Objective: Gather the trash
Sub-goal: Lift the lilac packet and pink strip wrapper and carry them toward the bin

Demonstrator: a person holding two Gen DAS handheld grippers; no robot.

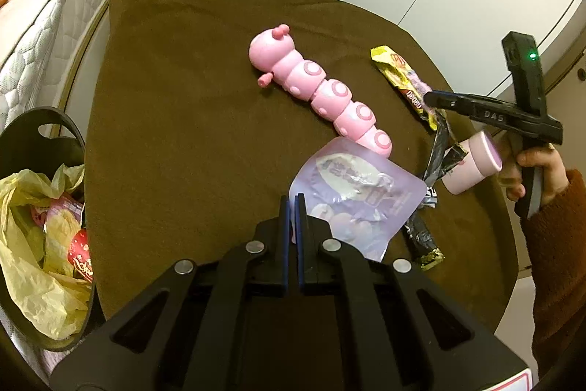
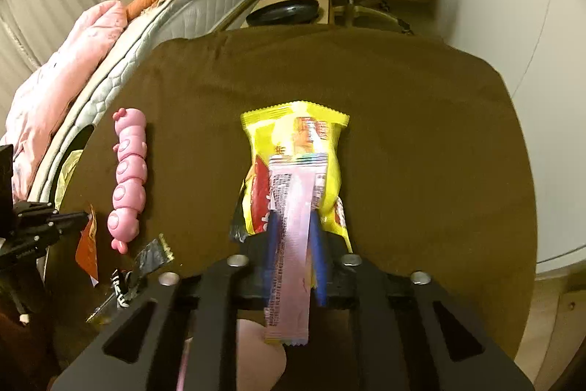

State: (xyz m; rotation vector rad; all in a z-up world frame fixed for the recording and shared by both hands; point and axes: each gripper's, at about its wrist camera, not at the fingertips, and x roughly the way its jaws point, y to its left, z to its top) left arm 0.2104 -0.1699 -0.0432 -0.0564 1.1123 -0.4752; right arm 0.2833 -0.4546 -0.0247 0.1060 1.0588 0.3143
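My left gripper [image 1: 292, 207] is shut on the left edge of a lilac pouch [image 1: 351, 196], which hangs over the brown table [image 1: 183, 134]. In the right wrist view the left gripper [image 2: 86, 216] shows at the far left with a red-orange flat piece [image 2: 88, 244] at its tips. My right gripper [image 2: 296, 229] is shut on a long pink sachet [image 2: 293, 226] that lies against a yellow snack bag [image 2: 293, 134]; whether the bag is pinched too I cannot tell. From the left wrist view the right gripper [image 1: 428, 96] meets the yellow bag [image 1: 392, 65].
A black bin [image 1: 55, 123] lined with a yellow bag holding wrappers stands left of the table. A pink caterpillar toy [image 1: 318, 87], a tipped pink cup [image 1: 472, 163] and black wrappers [image 1: 421, 237] lie on the cloth. A mattress [image 1: 44, 24] runs along the left.
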